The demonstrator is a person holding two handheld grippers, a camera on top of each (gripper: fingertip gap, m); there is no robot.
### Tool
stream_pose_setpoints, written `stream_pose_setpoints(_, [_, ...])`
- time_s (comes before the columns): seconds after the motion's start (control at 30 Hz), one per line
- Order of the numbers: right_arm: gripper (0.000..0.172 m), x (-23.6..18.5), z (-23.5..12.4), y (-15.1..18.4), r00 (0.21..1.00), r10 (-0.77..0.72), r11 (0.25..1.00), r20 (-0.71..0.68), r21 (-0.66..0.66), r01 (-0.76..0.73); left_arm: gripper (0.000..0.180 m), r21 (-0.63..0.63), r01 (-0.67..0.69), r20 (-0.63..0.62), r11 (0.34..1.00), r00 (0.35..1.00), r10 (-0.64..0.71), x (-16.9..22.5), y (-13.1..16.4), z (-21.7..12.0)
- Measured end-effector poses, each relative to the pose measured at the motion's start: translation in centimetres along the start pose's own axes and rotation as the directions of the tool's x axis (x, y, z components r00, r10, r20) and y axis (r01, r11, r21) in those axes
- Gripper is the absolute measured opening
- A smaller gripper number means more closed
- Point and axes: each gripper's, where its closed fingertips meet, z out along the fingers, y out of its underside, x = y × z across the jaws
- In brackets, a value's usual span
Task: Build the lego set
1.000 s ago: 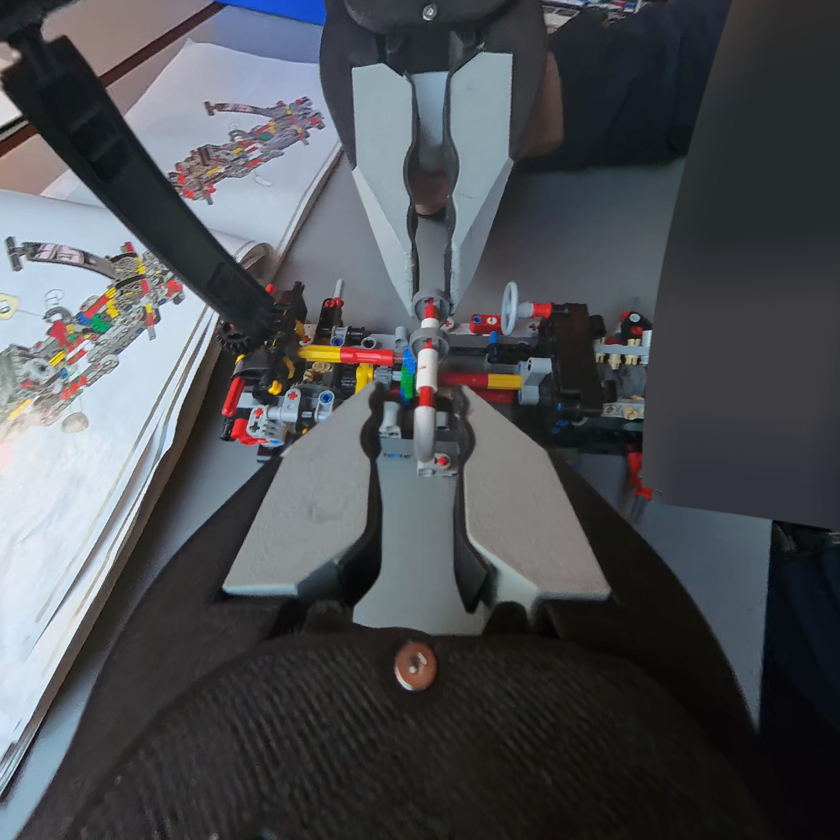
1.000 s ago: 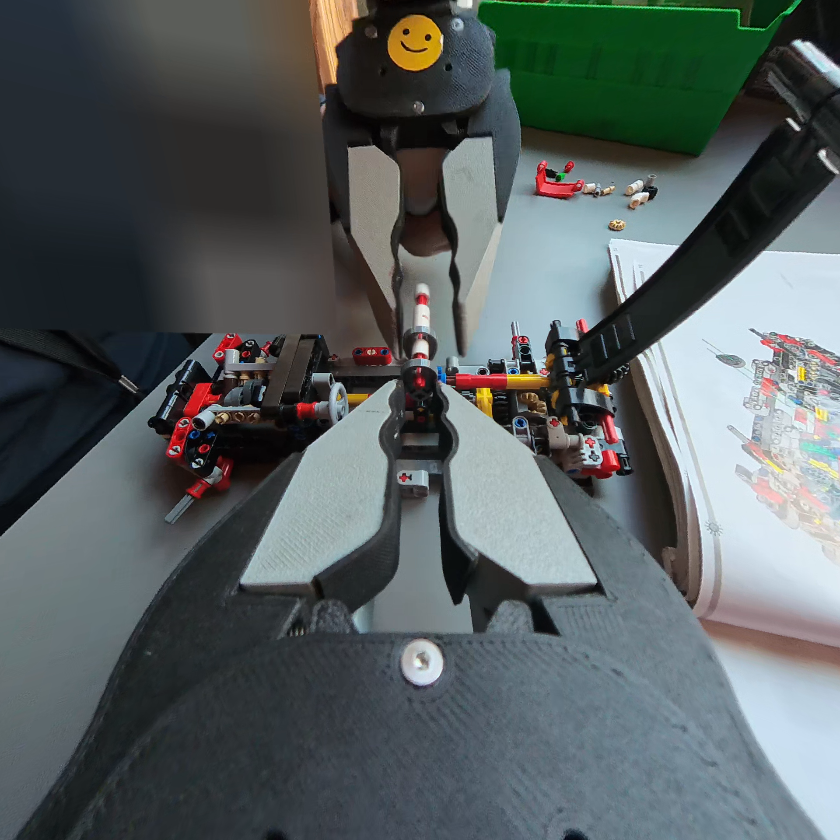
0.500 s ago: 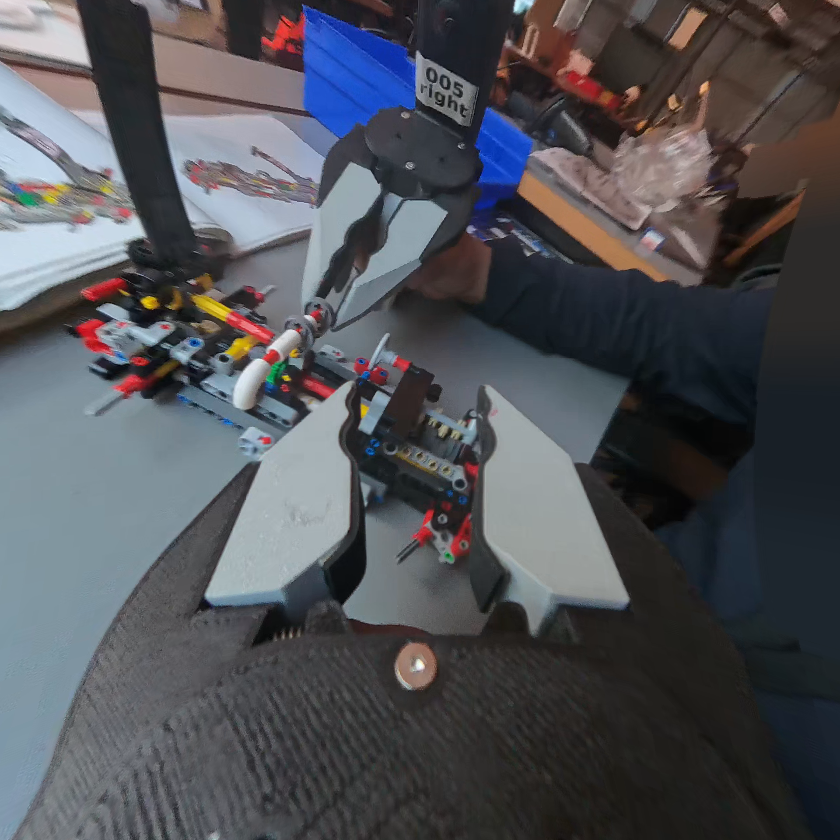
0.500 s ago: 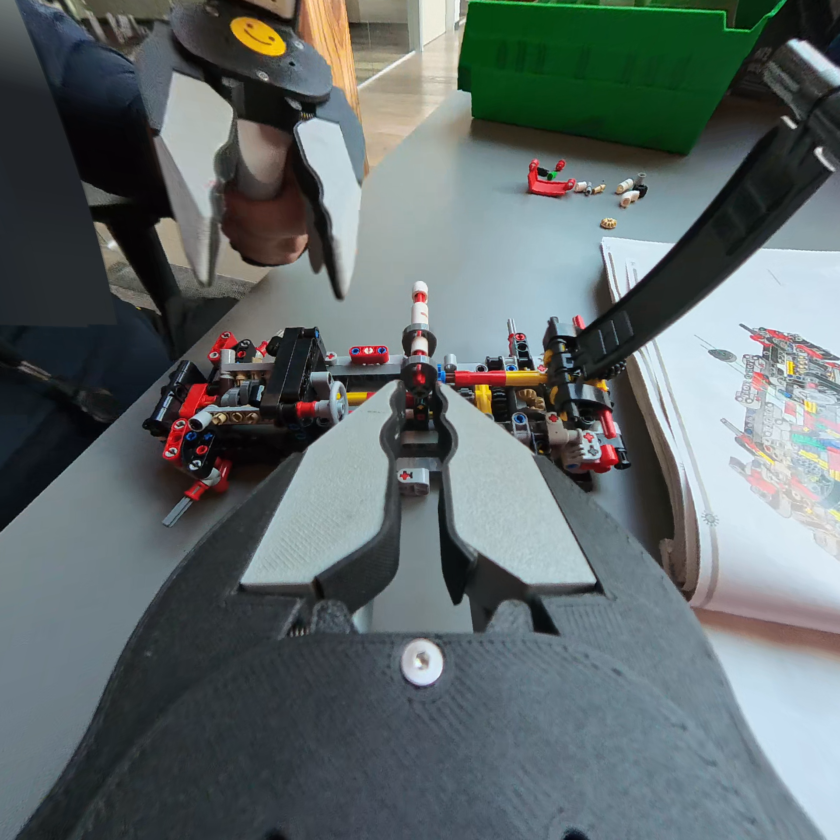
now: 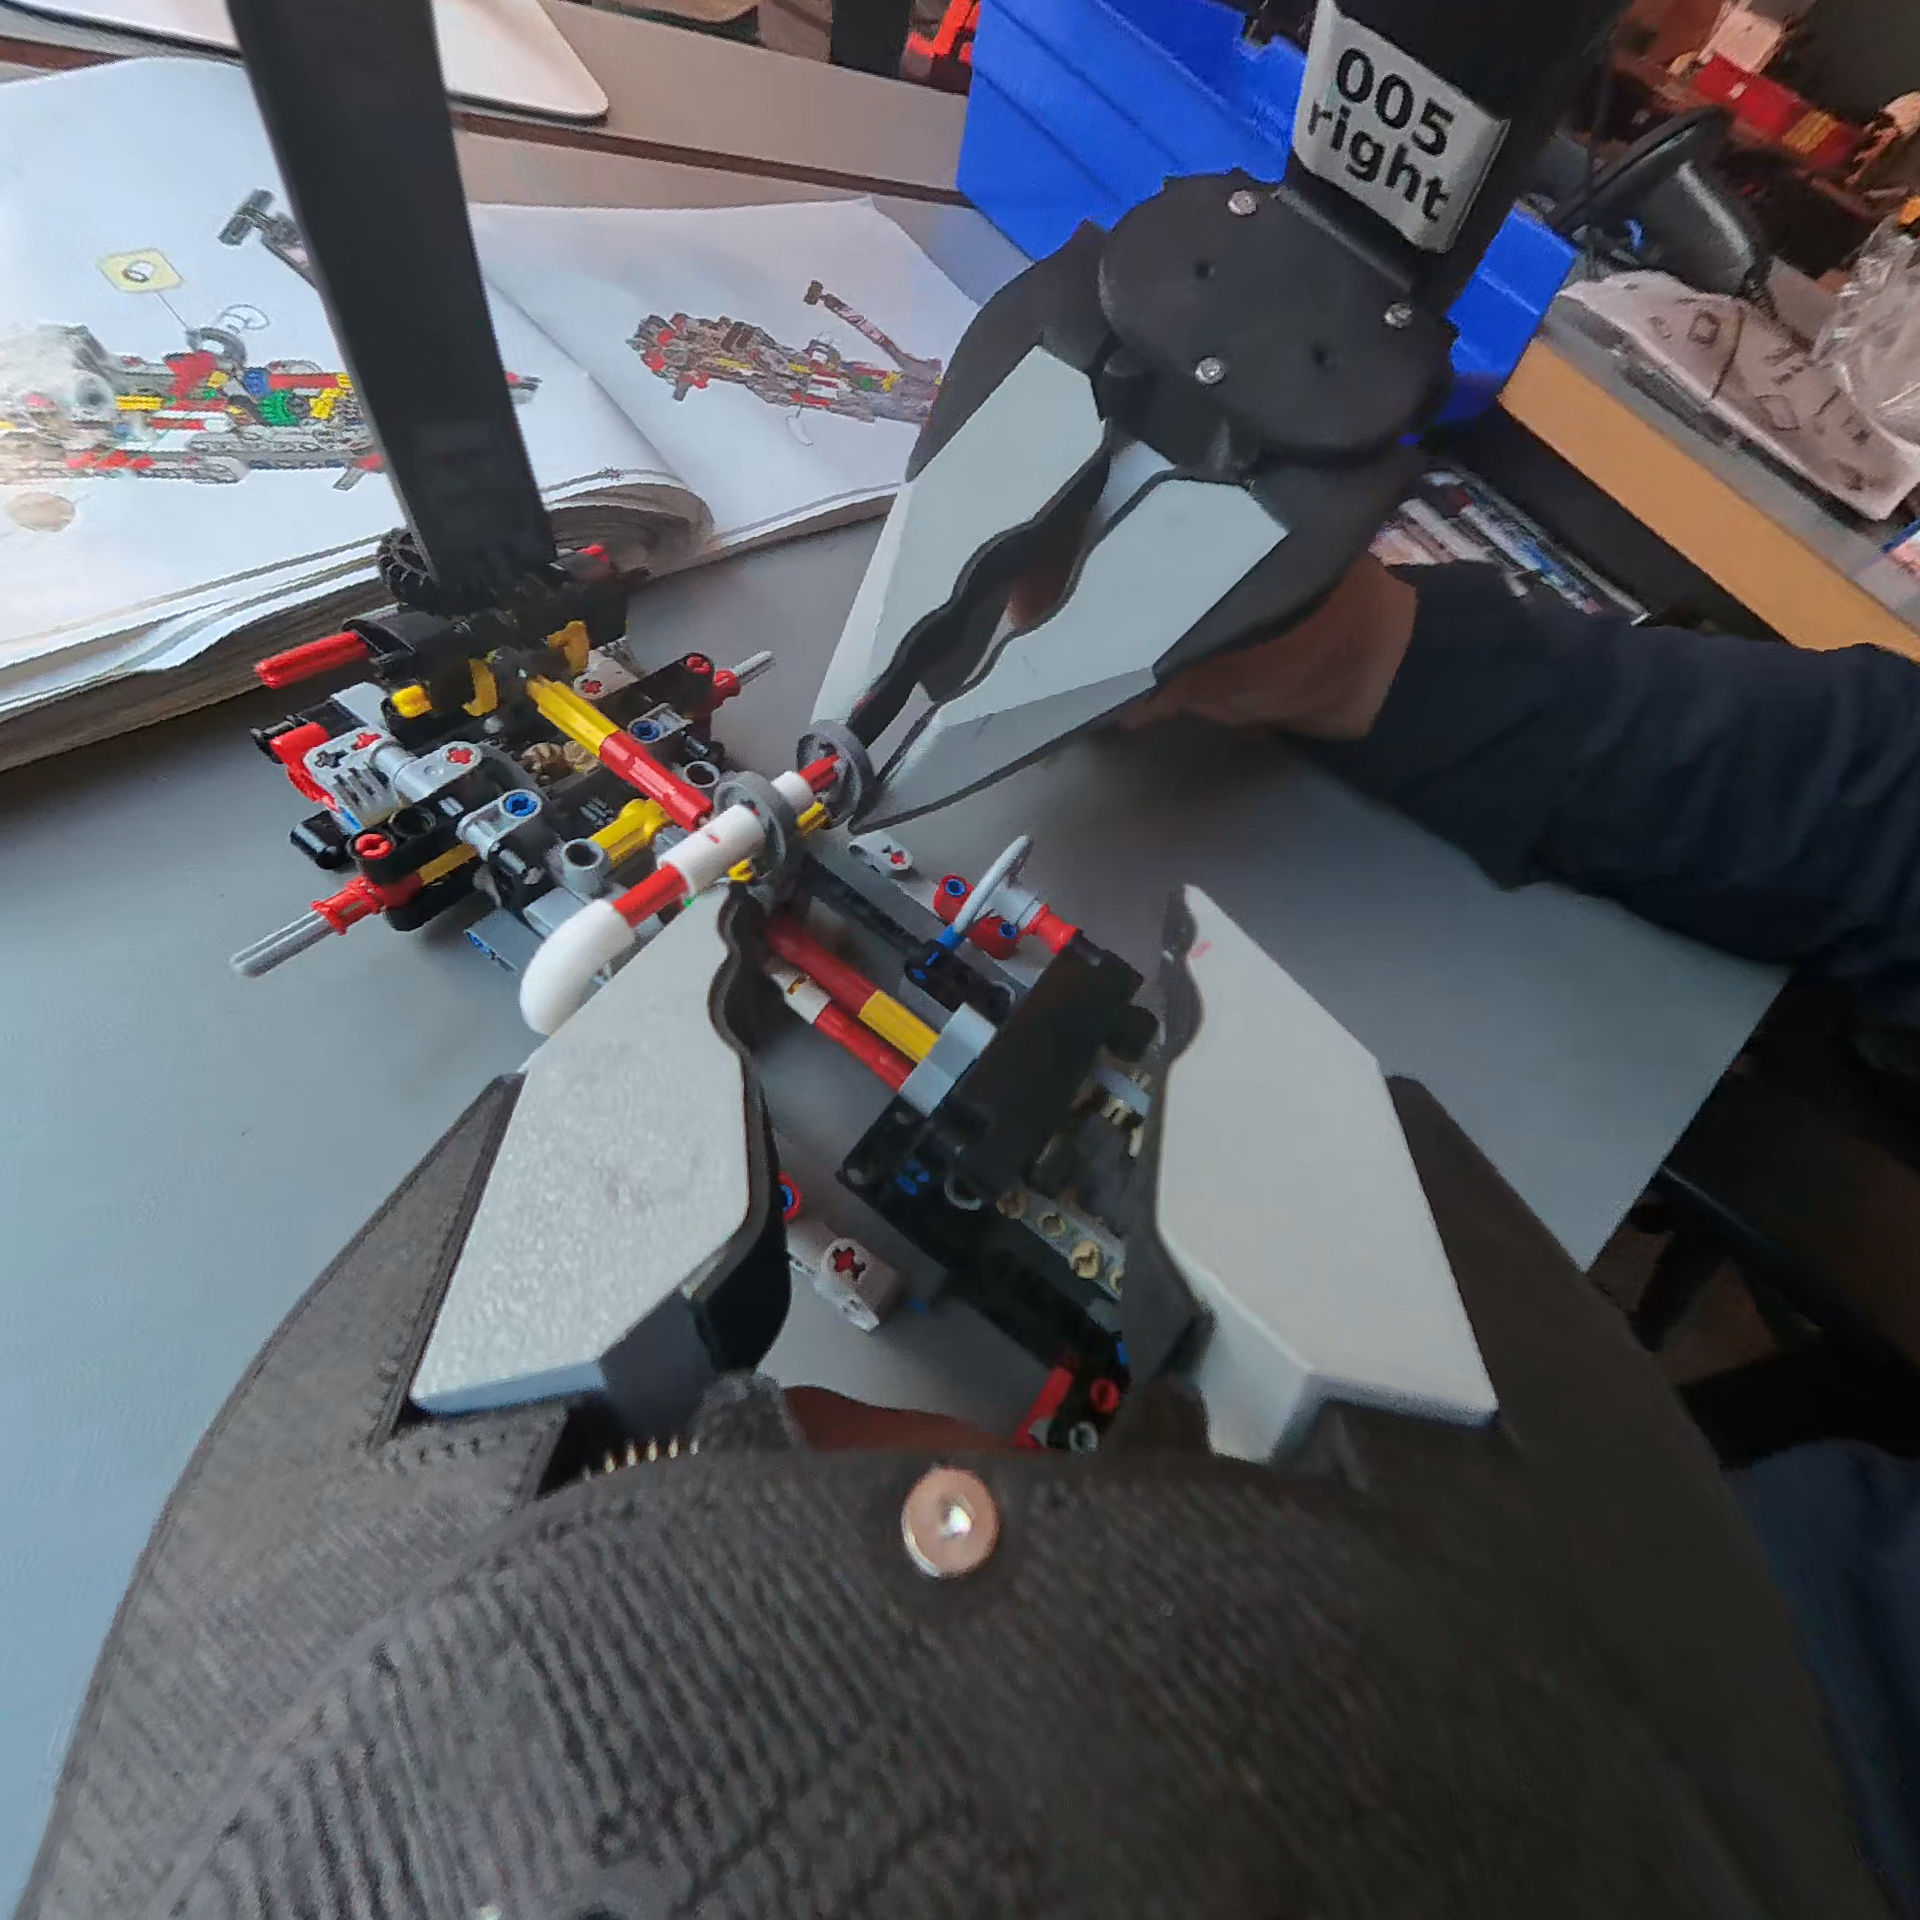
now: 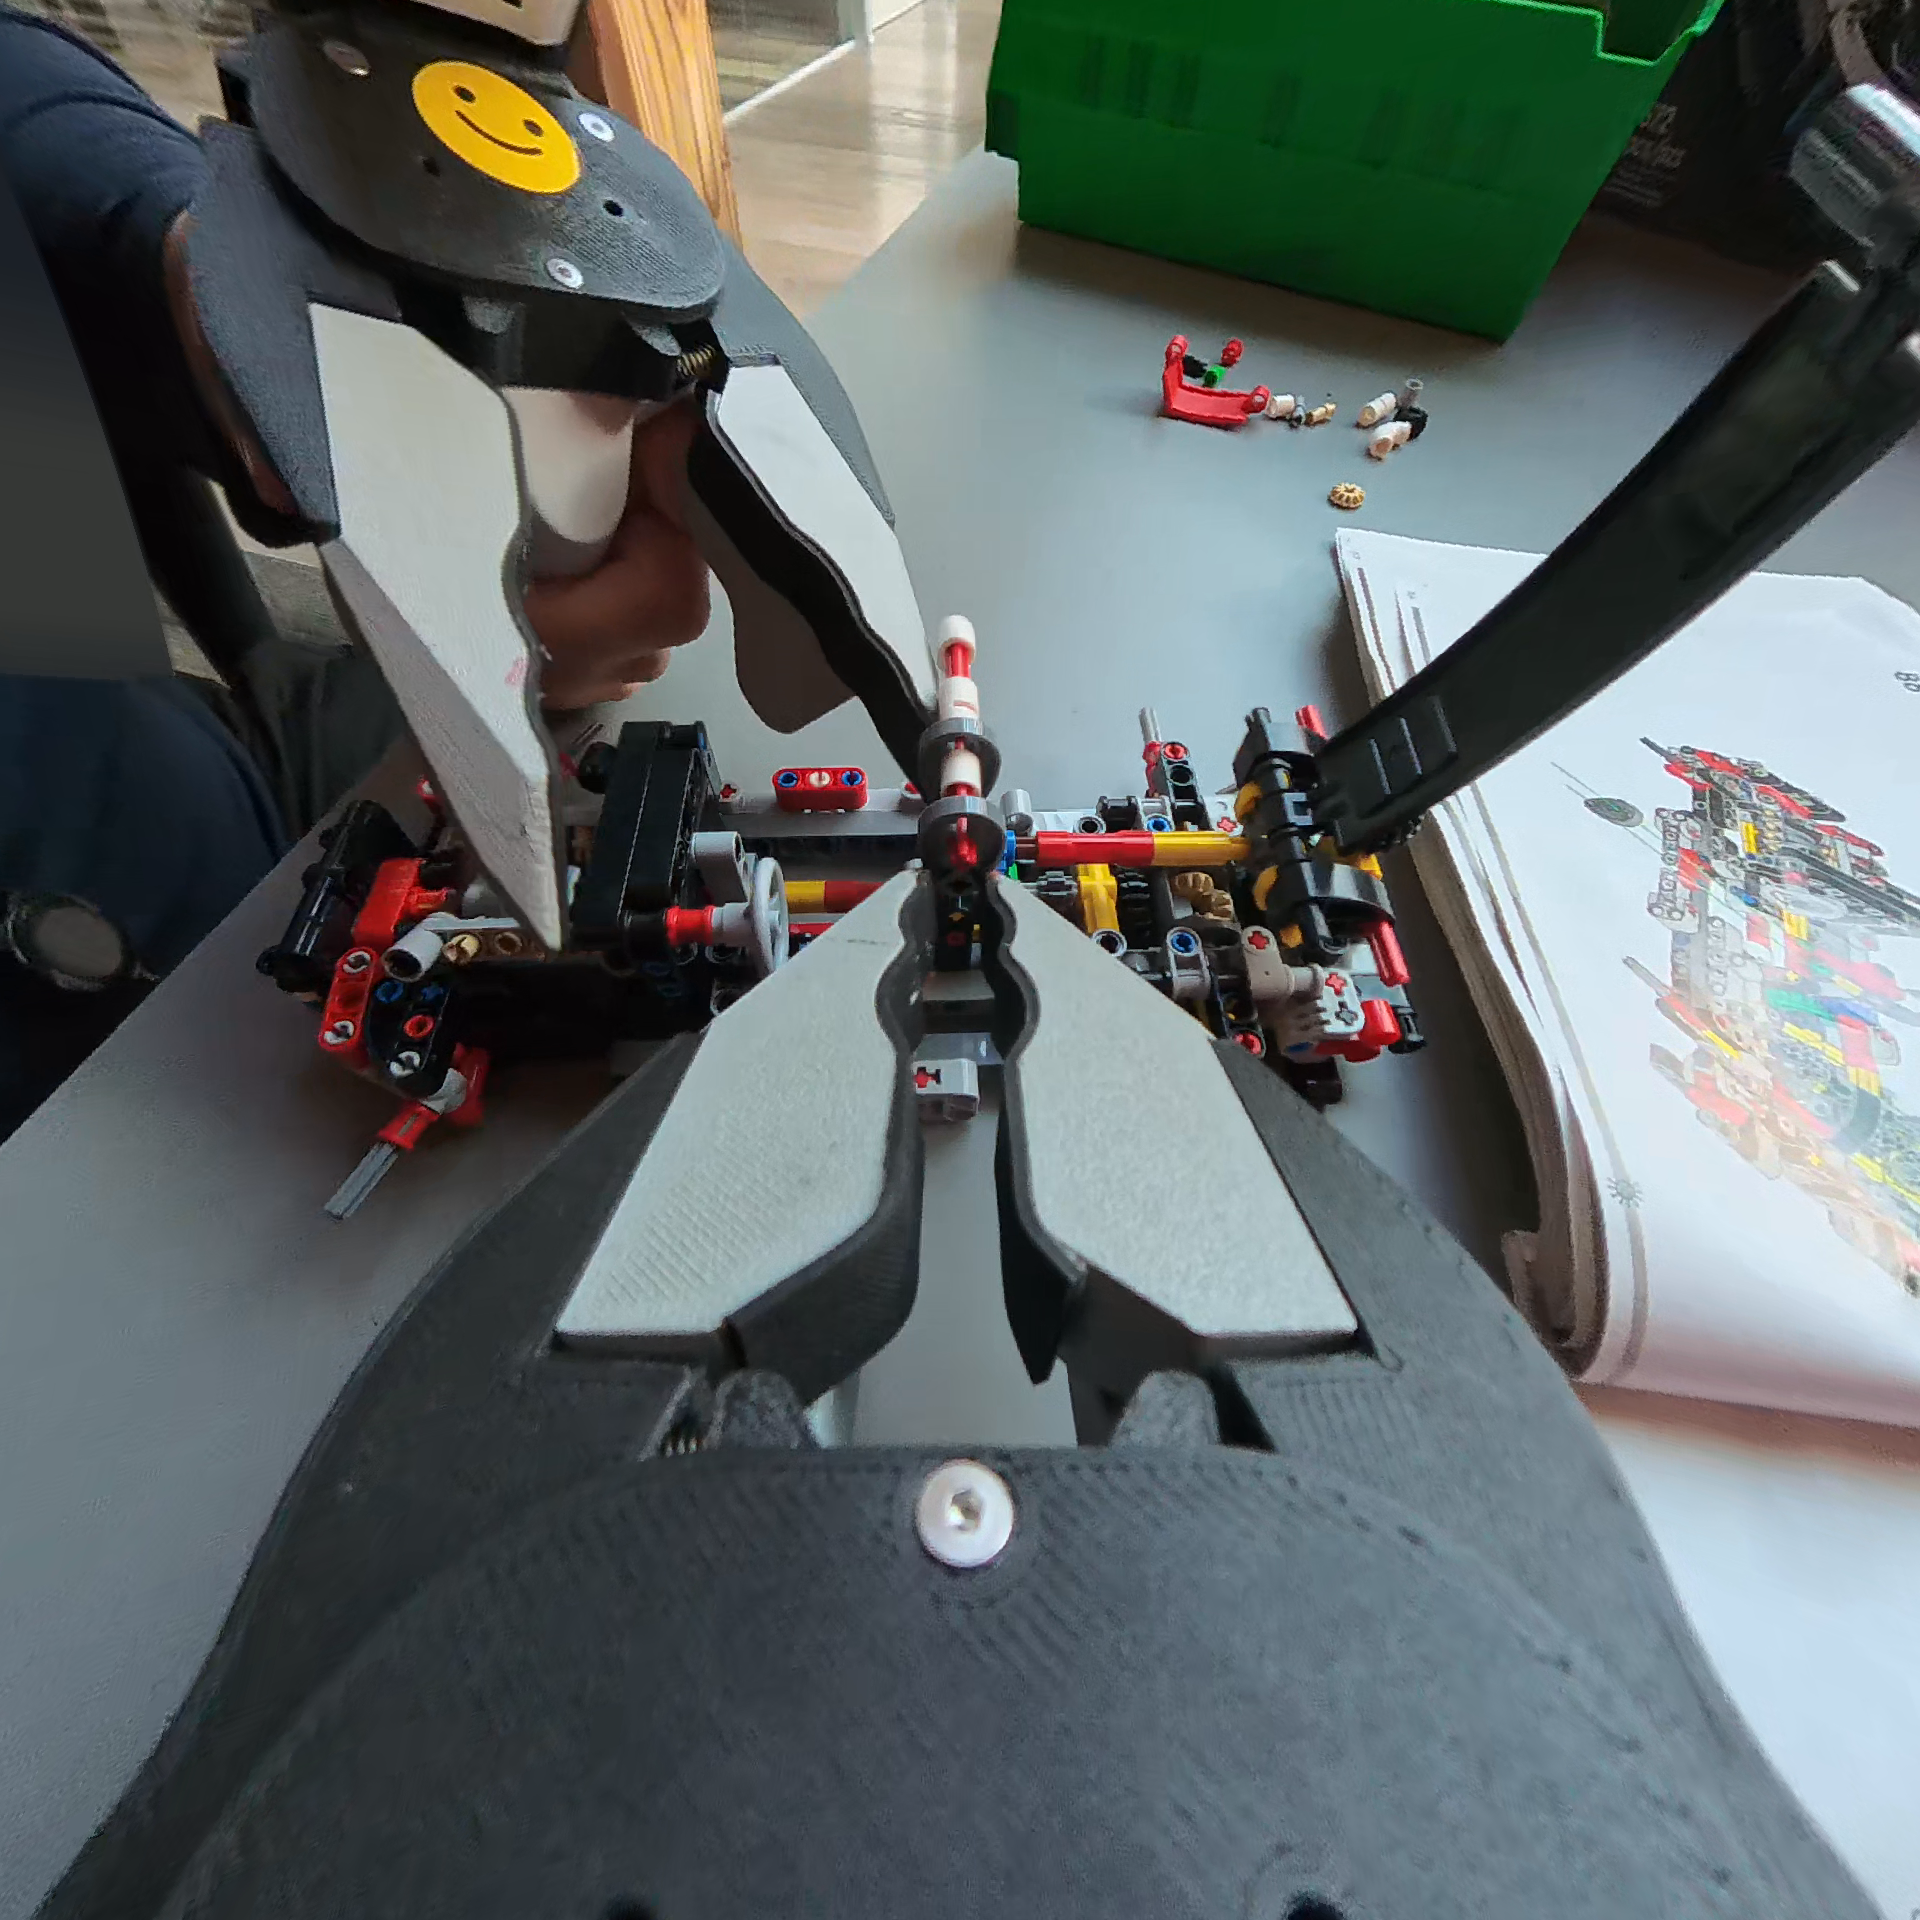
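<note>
Grey counter [image 6: 1091, 582] fills both views, with a green bin [image 6: 1320, 156] at the upper right of the right wrist view and a blue bin [image 5: 1122, 114] at the top of the left wrist view; beyond that lie cluttered benches. An open instruction booklet [image 6: 1714, 935] rests at the right edge of the right wrist view, probably for reference, and a few loose small parts [image 6: 1288, 405] sit below the green bin.

A brick-built model [image 6: 1164, 904], a long frame of black, red, yellow and grey beams, lies flat on the counter in the middle of each view. A black strap [image 6: 1610, 623] runs down to its end nearest the booklet.

The right hand-held gripper [image 6: 958, 883] is closed almost fully, its tips pinching the red-and-white rod [image 6: 956, 717] at the grey collar near its end, seemingly to steady or seat it across the frame.

The left hand-held gripper [image 5: 951, 935] stands wide open, its fingers [image 5: 644, 1091] straddling the model's black block end [image 5: 997, 1122] without pressing on it, so nothing is in its hold.
</note>
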Motion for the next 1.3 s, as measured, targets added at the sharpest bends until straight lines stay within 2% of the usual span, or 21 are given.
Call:
stream_pose_setpoints(0.1, [0.000, -0.4, 0.2, 0.1, 1.000, -0.002, 1.000, 0.001, -0.014, 0.002, 0.065, -0.035, -0.032, 0.084, 0.999, 0.996, 0.035, -0.8, 0.3, -0.4])
stream_pose_setpoints(0.17, [0.000, -0.8, 0.4, -0.1, 1.000, -0.009, 1.000, 0.004, -0.008, 0.010, 0.067, -0.018, -0.013, 0.116, 1.000, 0.993, 0.015, -1.0, 0.1, -1.0])
stream_pose_setpoints(0.27, [0.000, -1.8, 0.9, -0.6, 0.999, -0.011, 1.000, 0.038, 0.006, 0.011, 0.071, 0.022, -0.030, 0.094, 0.999, 0.995, 0.028, -0.6, -0.3, -1.2])
stream_pose_setpoints(0.37, [0.000, -2.4, 1.1, -0.5, 0.997, -0.041, 0.999, 0.060, -0.008, 0.042, 0.065, -0.026, -0.054, 0.136, 0.998, 0.989, 0.057, -1.7, 0.4, -1.2])
stream_pose_setpoints(0.4, [0.000, -2.1, 0.8, -0.4, 0.997, -0.054, 0.999, 0.050, -0.007, 0.054, 0.069, -0.031, -0.038, 0.159, 0.999, 0.986, 0.043, -2.3, 0.6, -1.3])
stream_pose_setpoints(0.47, [0.000, -0.6, 0.0, -0.2, 0.999, -0.033, 0.999, 0.010, 0.004, 0.033, 0.068, -0.015, -0.040, 0.117, 0.999, 0.992, 0.041, -1.9, 0.6, -1.4])
stream_pose_setpoints(0.53, [0.012, 0.7, -0.5, -0.4, 1.000, 0.027, 0.999, 0.001, 0.031, -0.027, 0.065, -0.015, -0.068, 0.121, 0.998, 0.990, 0.069, -2.0, 0.6, -1.5])
stream_pose_setpoints(0.6, [0.021, 0.4, 0.0, -0.8, 0.997, 0.061, 0.997, 0.055, 0.037, -0.063, 0.064, -0.023, -0.099, 0.126, 0.995, 0.987, 0.101, -2.0, 0.4, -1.6])
stream_pose_setpoints(0.67, [0.015, -0.5, 0.8, -0.8, 0.995, 0.038, 0.999, 0.090, 0.011, -0.039, 0.060, -0.035, -0.097, 0.122, 0.995, 0.987, 0.101, -1.9, 0.4, -1.5])
stream_pose_setpoints(0.77, [0.015, -1.0, 1.4, -0.9, 0.997, 0.016, 1.000, 0.077, -0.006, -0.016, 0.050, -0.037, -0.073, 0.123, 0.997, 0.989, 0.077, -1.7, 0.3, -1.7])
stream_pose_setpoints(0.93, [0.011, -1.5, 1.8, -1.0, 0.997, 0.022, 1.000, 0.074, -0.008, -0.021, 0.044, -0.034, -0.003, 0.081, 0.999, 0.997, 0.005, -1.4, 0.8, -2.2])
stream_pose_setpoints(1.0, [0.012, -1.7, 1.9, -0.9, 0.998, 0.004, 1.000, 0.070, -0.013, -0.003, 0.045, -0.026, -0.003, 0.070, 1.000, 0.998, 0.005, -1.3, 0.9, -2.3])
stream_pose_setpoints(1.1, [0.012, -2.0, 1.7, -0.5, 0.996, -0.037, 0.999, 0.081, -0.028, 0.040, 0.058, -0.035, 0.012, 0.088, 0.999, 0.996, -0.009, -1.8, 1.0, -2.4])
stream_pose_setpoints(1.2, [0.011, -1.9, 1.5, 0.1, 0.993, -0.066, 0.996, 0.099, -0.052, 0.071, 0.049, -0.015, -0.015, 0.048, 1.000, 0.999, 0.015, -1.3, 0.7, -2.5])
stream_pose_setpoints(1.3, [0.007, -1.4, 0.9, 0.5, 0.983, -0.127, 0.989, 0.129, -0.052, 0.135, 0.054, -0.011, -0.020, 0.018, 1.000, 1.000, 0.020, -1.1, 0.6, -2.2])
